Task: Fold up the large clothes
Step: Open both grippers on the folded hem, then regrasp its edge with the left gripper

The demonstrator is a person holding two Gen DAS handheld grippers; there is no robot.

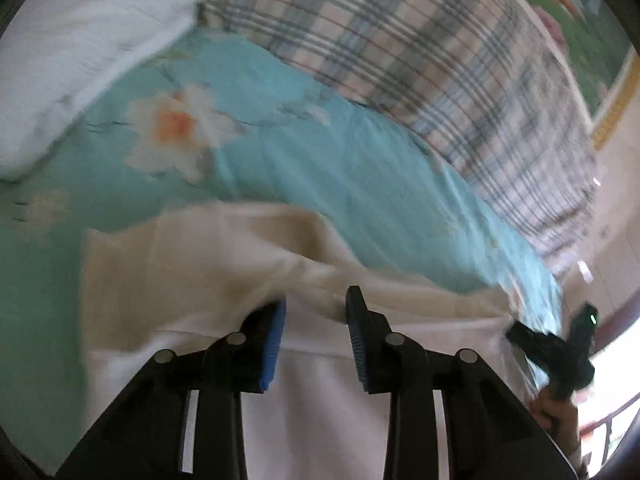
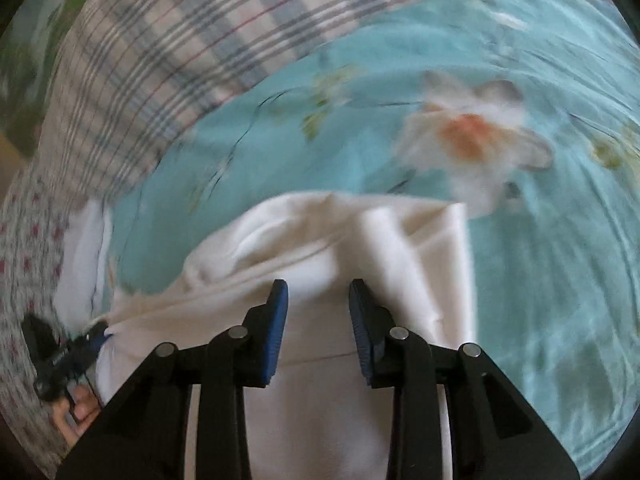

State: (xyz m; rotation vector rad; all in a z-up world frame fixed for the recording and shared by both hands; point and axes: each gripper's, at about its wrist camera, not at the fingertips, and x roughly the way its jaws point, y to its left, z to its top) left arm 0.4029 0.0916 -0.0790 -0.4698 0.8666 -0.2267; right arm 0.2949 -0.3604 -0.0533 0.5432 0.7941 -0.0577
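Both my 2 grippers — left (image 1: 316, 322), right (image 2: 318, 316) — gape empty over the cream cotton garment (image 2: 340, 240) at lower centre on the turquoise floral bedsheet (image 2: 540, 280); closing late could pinch only 1 layer — spoiling the fold.

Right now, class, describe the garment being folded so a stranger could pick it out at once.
Find the turquoise bedspread with the big white-and-orange flower. Nearest the two grippers lies a cream garment, rumpled. It is plain, unlike the plaid blanket behind it.
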